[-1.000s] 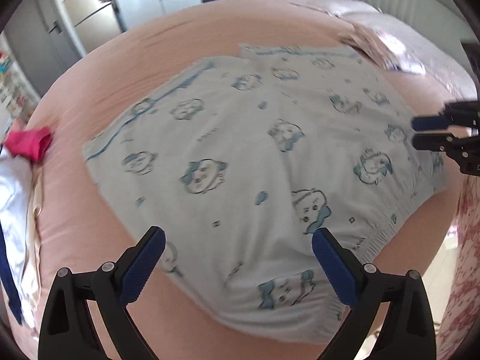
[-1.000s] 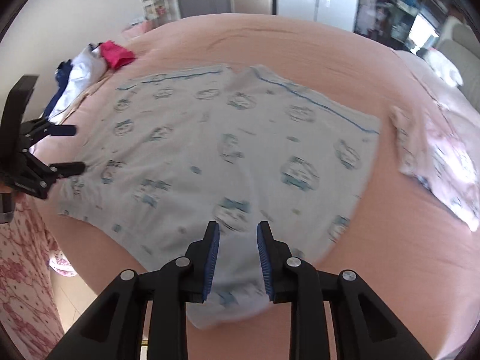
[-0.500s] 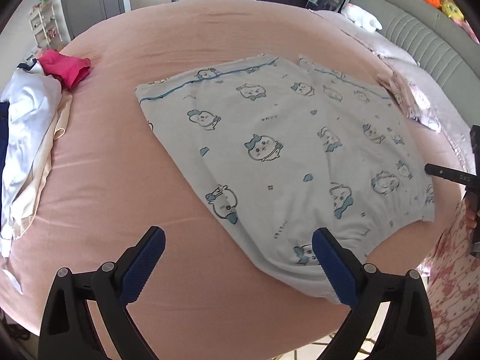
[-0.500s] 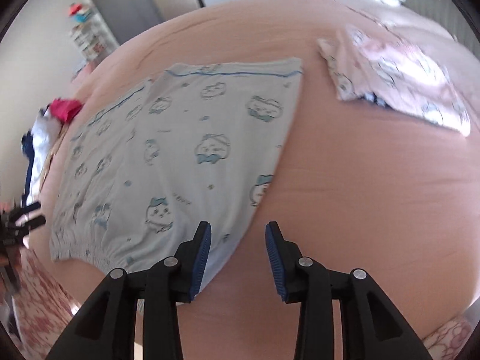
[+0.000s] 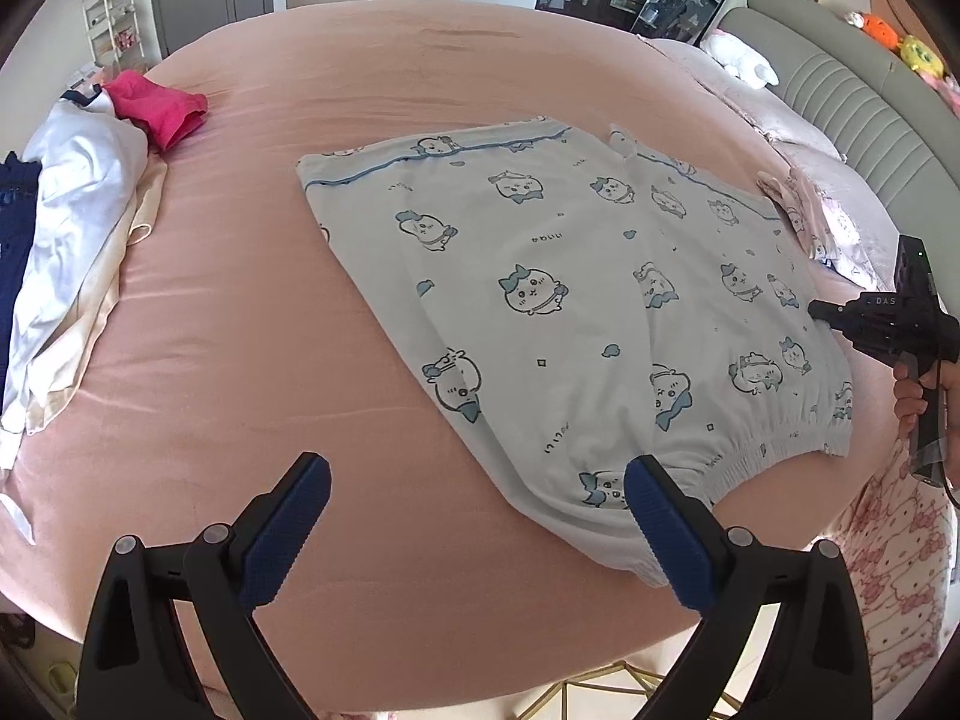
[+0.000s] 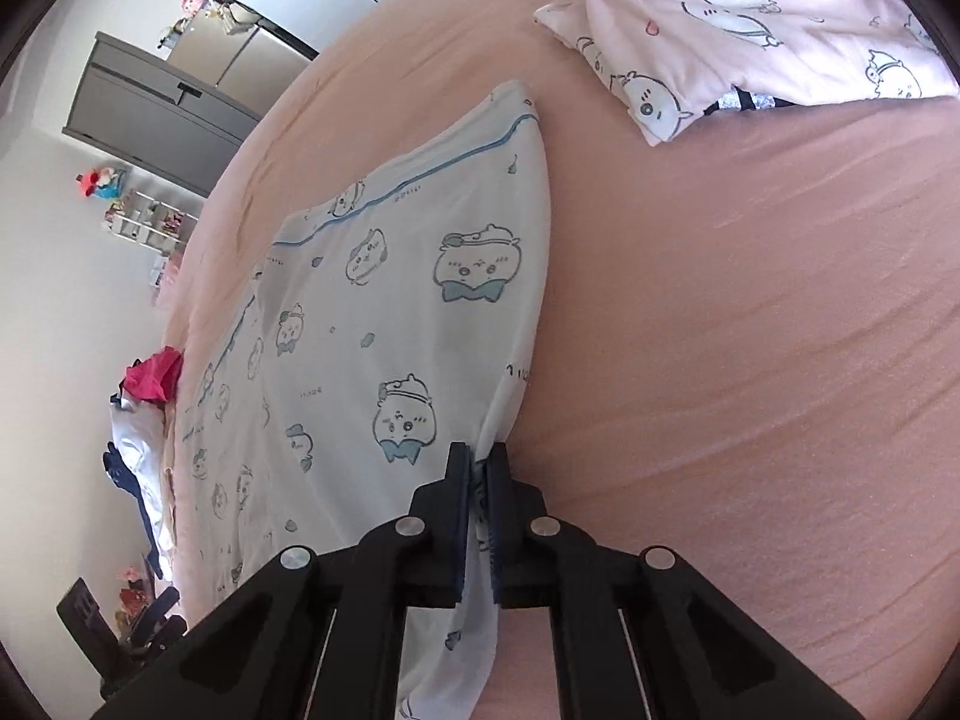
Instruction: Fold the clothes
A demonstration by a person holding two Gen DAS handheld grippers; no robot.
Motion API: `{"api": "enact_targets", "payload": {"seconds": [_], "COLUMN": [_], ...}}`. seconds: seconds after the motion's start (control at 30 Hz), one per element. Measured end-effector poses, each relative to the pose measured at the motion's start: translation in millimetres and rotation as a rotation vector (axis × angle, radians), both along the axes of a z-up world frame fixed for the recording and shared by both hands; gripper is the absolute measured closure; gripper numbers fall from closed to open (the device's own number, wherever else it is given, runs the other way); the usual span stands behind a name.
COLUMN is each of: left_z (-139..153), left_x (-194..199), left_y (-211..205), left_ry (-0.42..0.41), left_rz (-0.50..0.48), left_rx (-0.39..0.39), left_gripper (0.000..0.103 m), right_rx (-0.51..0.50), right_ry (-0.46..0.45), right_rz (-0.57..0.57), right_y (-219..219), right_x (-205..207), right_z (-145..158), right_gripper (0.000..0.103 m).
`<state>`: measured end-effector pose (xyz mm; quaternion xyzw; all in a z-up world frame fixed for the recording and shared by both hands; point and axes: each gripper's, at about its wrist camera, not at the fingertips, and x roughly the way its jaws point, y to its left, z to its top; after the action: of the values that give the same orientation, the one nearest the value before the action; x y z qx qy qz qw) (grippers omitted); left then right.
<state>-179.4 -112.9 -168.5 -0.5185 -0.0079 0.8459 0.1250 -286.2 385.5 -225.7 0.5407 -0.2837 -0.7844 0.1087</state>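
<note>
Pale blue pajama shorts (image 5: pixel 576 324) with a cartoon print lie flat on the pink bed (image 5: pixel 300 360), elastic waistband toward the near edge. My left gripper (image 5: pixel 474 516) is open and empty, hovering above the near left corner of the waistband. My right gripper (image 6: pixel 478 468) is shut on the shorts' side edge (image 6: pixel 498 420), and also shows in the left wrist view (image 5: pixel 819 309) at the shorts' right side.
A pile of white, cream and navy clothes (image 5: pixel 66 240) with a magenta garment (image 5: pixel 159 108) lies at the bed's left. A folded pink printed garment (image 6: pixel 750 30) lies at the right. The headboard (image 5: pixel 840 96) and cabinets stand behind.
My right gripper moved to the shorts' right edge and closed on the fabric. My left gripper drew back toward the near left, staying open.
</note>
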Motion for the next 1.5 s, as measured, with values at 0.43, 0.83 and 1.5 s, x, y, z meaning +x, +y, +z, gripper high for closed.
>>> {"api": "enact_targets", "payload": {"seconds": [0.43,0.83,1.5], "left_z": [6.7,-3.2,-34.1], "left_x": [5.4,-38.1,-29.1], "left_y": [-15.8,51.2,118.2], "left_ry": [0.008,0.051,-0.053], "left_rz": [0.019,-0.124,-0.074], "left_rx": [0.032,0.128,0.194], "left_gripper": [0.003,0.003,0.091], "right_rx": [0.077,0.392,0.035], "right_ry": [0.120,0.176,0.193], "right_rz": [0.602,0.300,0.341], "right_y": [-256.6,-121.0,-136.5], "right_x": [-27.5,-1.3,-98.7], "right_z": [57.3,65.0,38.9], "right_gripper": [0.097,0.063,0.097]}}
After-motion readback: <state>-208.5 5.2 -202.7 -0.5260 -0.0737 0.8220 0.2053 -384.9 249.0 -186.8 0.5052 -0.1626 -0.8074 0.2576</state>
